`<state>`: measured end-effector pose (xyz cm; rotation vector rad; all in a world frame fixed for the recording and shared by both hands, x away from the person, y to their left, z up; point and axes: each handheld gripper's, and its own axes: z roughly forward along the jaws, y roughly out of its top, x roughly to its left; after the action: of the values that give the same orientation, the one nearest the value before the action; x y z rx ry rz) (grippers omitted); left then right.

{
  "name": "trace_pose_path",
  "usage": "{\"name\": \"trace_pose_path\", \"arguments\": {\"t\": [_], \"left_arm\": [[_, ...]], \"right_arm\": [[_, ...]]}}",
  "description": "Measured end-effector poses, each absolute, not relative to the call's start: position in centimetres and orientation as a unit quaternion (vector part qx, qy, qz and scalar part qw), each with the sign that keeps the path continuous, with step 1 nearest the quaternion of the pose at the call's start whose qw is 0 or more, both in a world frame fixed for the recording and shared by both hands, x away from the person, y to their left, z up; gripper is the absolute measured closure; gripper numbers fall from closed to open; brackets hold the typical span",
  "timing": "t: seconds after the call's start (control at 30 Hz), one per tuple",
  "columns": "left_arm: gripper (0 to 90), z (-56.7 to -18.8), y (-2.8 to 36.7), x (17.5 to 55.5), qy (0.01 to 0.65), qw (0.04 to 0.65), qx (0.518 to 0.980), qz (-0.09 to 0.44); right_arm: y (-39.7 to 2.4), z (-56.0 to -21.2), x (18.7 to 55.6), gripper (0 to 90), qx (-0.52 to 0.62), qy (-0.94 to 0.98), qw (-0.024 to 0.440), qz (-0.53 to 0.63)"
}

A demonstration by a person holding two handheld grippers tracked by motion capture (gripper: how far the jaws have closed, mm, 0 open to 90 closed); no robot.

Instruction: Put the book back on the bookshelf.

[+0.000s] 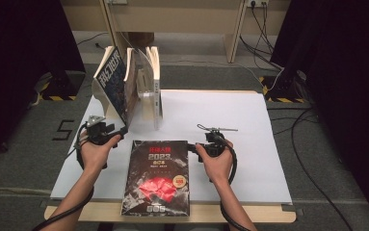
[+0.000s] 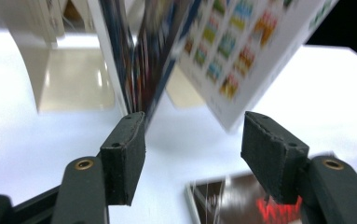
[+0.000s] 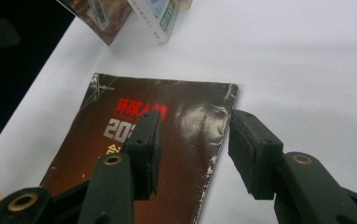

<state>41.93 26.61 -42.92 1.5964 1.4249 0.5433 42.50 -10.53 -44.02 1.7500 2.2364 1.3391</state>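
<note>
Dark-covered magazine lies flat on the table in front of the books leaning at the bookend, not yet shelved; the right gripper straddles its edge spread, the left gripper spread at the leaning books.

The table has a light wooden top, visible along its lower edge, and is covered by a white sheet. A dark magazine lies flat at lower centre, overhanging the sheet's near edge. Upright books stand in a white bookend at the sheet's upper left.
</note>
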Motion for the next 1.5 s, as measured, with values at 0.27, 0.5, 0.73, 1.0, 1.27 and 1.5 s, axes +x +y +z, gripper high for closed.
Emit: {"name": "trace_pose_path", "arguments": {"t": [0.27, 0.5, 0.73, 1.0, 1.27, 1.5], "left_arm": [[43.2, -45.8, 26.6, 40.0, 0.585, 0.439, 0.662, 0.164], [45.0, -47.8, 26.1, 38.5, 0.595, 0.439, 0.662, 0.127], [45.9, -48.7, 25.3, 37.7, 0.593, 0.436, 0.668, 0.111], [49.2, -49.6, 24.9, 37.2, 0.588, 0.422, 0.68, 0.119], [52.5, -49.8, 24.4, 36.9, 0.584, 0.434, 0.679, 0.101], [57.9, -50.1, 24.2, 35.9, 0.576, 0.436, 0.679, 0.131]], "right_arm": [[-9.9, -44.6, 43.2, 54.1, 0.564, 0.723, -0.003, 0.4], [-9.3, -46.1, 43.6, 51.6, 0.571, 0.731, -0.019, 0.373], [-8.5, -46.8, 43.6, 51.8, 0.57, 0.737, -0.022, 0.364], [-7.8, -47.7, 43.4, 52.3, 0.568, 0.74, -0.025, 0.358], [-7.3, -47.8, 43.5, 51.5, 0.566, 0.741, -0.022, 0.36], [-7.5, -47.7, 43.7, 52.6, 0.568, 0.741, -0.033, 0.357]]}}
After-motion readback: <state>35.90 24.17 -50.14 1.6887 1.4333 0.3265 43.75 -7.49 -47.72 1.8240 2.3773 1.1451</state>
